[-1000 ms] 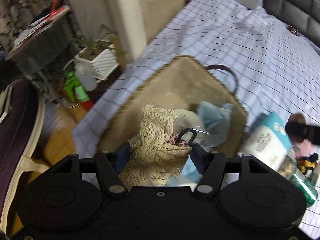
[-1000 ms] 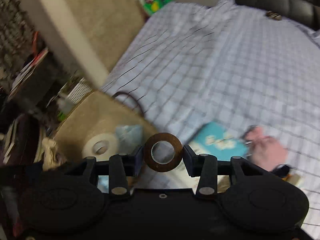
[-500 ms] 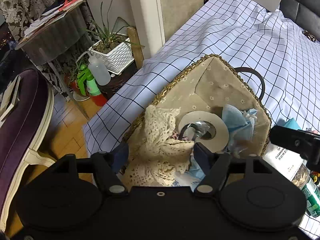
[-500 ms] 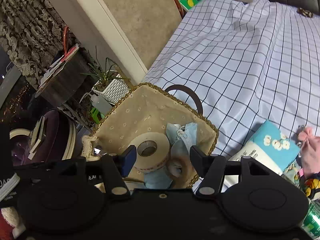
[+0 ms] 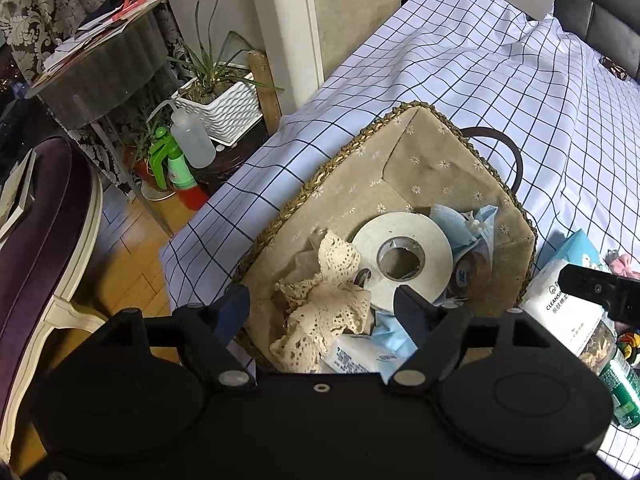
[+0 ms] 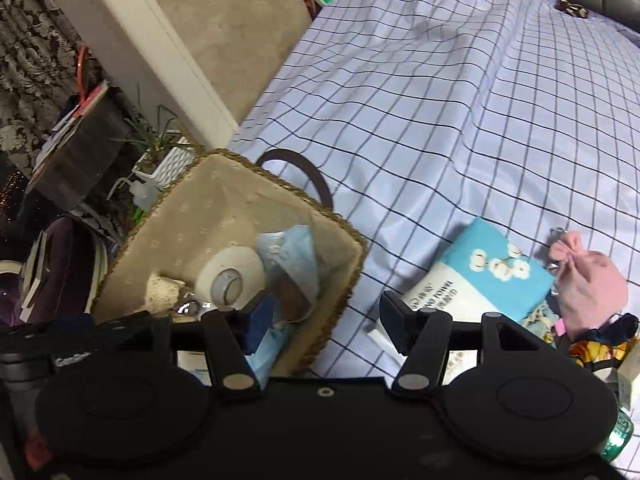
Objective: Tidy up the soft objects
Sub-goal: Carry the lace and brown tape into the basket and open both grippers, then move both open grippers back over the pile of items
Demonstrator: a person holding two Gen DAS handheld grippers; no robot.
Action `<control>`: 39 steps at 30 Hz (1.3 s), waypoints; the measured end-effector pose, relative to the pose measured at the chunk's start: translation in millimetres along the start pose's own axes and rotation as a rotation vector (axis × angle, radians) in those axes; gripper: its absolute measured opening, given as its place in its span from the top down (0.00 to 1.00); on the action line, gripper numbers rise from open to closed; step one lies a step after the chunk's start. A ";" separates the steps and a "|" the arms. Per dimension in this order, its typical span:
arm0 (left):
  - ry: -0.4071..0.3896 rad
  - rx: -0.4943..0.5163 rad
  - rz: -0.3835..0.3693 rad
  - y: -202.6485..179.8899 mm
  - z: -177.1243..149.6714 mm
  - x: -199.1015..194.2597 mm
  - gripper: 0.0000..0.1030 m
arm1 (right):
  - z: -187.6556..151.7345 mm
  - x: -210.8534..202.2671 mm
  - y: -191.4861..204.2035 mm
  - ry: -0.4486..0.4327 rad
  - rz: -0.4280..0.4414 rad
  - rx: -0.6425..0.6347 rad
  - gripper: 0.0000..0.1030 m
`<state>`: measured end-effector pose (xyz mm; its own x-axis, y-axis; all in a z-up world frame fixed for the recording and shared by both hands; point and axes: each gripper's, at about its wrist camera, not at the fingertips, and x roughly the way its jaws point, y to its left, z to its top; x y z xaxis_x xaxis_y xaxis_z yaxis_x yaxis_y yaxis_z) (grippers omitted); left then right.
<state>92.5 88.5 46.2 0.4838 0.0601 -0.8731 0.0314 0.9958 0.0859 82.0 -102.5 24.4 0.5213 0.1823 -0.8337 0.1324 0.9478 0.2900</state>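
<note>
Right gripper [image 6: 326, 322] wide open and empty, above the basket's [image 6: 348, 264] right rim on the bed [image 6: 440, 100]. Towel pack [image 6: 488, 280] just right of it, long axis running away diagonally. Left gripper [image 5: 322, 306] open, empty, over the basket's lace cloth [image 5: 324, 312].

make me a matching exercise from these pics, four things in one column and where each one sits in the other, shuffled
Things:
1. cream crochet lace
2. white tape roll
3. blue wipes pack
4. green spray bottle

Places:
A. on the checked bedsheet, right of the basket
B. on the floor beside the bed
C. in the basket, at its near left
D. in the basket, at its middle

Pairs: 1-C, 2-D, 3-A, 4-B
</note>
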 end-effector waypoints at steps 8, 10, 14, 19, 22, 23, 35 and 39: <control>-0.051 0.044 -0.027 -25.9 4.1 -16.5 0.24 | 0.5 -2.4 -19.8 0.007 -0.057 0.034 0.43; -0.061 0.066 -0.043 -40.1 6.8 -20.1 0.24 | 1.6 -3.3 -28.3 0.007 -0.077 0.050 0.43; -0.082 0.118 -0.078 -72.4 12.1 -26.3 0.24 | 5.5 -5.8 -53.7 0.004 -0.113 0.097 0.43; -0.095 0.174 -0.112 -112.6 17.0 -29.1 0.24 | 8.0 -9.0 -102.4 0.006 -0.193 0.188 0.43; -0.100 0.207 -0.127 -136.8 16.6 -31.0 0.23 | 7.1 -12.0 -138.4 0.014 -0.221 0.266 0.43; -0.105 0.216 -0.132 -144.7 16.2 -31.5 0.23 | 6.2 -13.1 -150.3 0.016 -0.231 0.292 0.43; -0.018 0.273 -0.221 -224.0 -11.8 -2.1 0.22 | -16.3 -36.3 -266.7 0.014 -0.342 0.513 0.43; 0.008 0.315 -0.210 -240.3 -21.7 6.9 0.22 | -29.0 -40.4 -287.2 0.026 -0.366 0.538 0.42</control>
<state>69.3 -148.9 9.1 0.4313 -0.1416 -0.8910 0.3973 0.9165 0.0466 -1.6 -374.6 -38.8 0.3427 -0.1145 -0.9324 0.7047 0.6877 0.1745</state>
